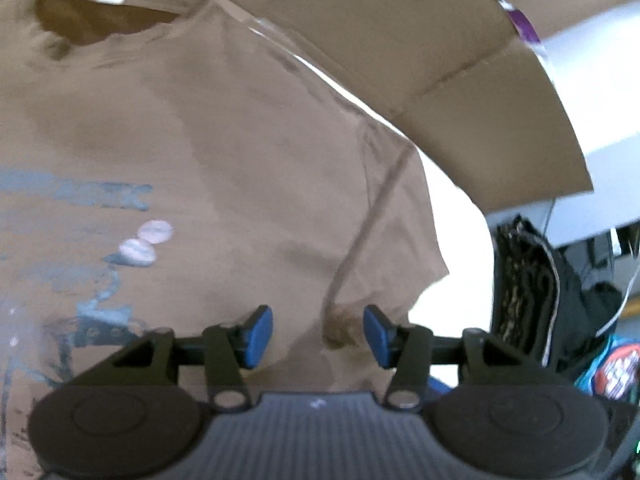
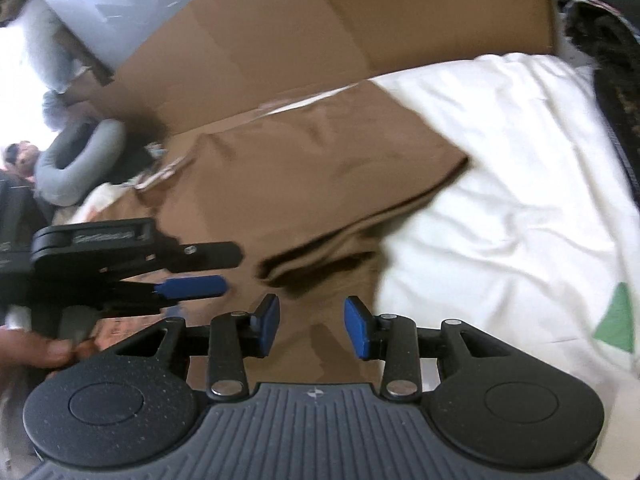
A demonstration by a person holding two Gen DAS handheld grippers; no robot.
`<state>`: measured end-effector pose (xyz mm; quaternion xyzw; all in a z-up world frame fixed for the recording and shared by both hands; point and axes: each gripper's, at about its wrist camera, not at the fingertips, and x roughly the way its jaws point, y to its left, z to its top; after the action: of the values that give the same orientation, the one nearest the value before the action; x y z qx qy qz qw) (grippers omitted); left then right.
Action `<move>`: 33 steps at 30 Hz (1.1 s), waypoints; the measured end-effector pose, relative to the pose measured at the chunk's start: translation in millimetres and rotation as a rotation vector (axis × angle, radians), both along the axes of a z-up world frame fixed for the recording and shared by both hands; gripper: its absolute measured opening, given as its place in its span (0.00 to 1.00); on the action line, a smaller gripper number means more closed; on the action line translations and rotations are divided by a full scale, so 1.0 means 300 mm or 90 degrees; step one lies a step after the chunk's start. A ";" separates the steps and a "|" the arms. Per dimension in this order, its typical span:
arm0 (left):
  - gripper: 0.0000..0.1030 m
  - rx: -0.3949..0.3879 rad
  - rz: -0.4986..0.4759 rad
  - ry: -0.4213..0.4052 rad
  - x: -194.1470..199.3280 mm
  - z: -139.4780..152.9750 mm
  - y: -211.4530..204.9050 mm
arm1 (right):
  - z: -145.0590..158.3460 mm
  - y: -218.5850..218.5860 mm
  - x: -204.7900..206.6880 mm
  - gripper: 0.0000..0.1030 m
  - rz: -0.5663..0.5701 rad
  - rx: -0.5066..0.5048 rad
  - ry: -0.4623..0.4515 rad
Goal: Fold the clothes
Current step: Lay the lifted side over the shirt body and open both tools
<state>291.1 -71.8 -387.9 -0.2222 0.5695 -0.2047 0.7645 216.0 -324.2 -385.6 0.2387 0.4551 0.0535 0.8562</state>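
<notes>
While the brown T-shirt (image 1: 224, 152) lies spread on the white sheet (image 2: 500, 184) in front of a cardboard sheet (image 2: 304, 36), we see the left gripper (image 1: 318, 336) above its sleeve seam, jaws partly open and empty. We find the right gripper (image 2: 312, 326) likewise partly open over a folded edge, gripping nothing.

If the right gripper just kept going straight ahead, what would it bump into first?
Most likely the brown shirt: the right gripper is open, angled down at its bunched fold. Depth is hard to judge.
</notes>
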 end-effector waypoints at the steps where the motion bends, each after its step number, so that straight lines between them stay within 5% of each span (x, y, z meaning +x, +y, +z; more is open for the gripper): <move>1: 0.53 0.001 -0.007 0.000 0.000 -0.005 -0.019 | -0.009 -0.007 0.004 0.42 -0.007 -0.006 0.005; 6: 0.58 0.003 -0.047 -0.021 -0.008 -0.002 -0.073 | -0.053 -0.028 0.031 0.42 -0.027 -0.032 0.013; 12: 0.58 0.089 -0.149 -0.056 -0.022 -0.016 -0.153 | -0.093 -0.023 0.051 0.41 -0.005 -0.066 0.005; 18: 0.57 0.121 -0.183 -0.110 -0.013 -0.011 -0.209 | -0.097 -0.017 0.063 0.41 0.003 -0.080 -0.010; 21: 0.47 0.141 -0.212 -0.129 -0.007 -0.007 -0.243 | -0.101 -0.018 0.079 0.41 -0.004 -0.083 -0.016; 23: 0.24 0.151 -0.223 -0.132 -0.007 -0.002 -0.252 | -0.105 -0.015 0.086 0.40 -0.003 -0.091 -0.019; 29: 0.08 0.117 -0.168 -0.145 -0.009 0.038 -0.194 | -0.115 -0.011 0.084 0.30 0.006 -0.119 -0.025; 33: 0.07 0.092 -0.098 -0.123 -0.010 0.039 -0.131 | -0.116 -0.020 0.083 0.28 0.009 -0.117 -0.024</move>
<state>288.3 -111.0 -376.2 -0.1019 0.5219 -0.2414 0.8118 240.7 -330.1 -420.4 0.1547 0.4432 0.0218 0.8827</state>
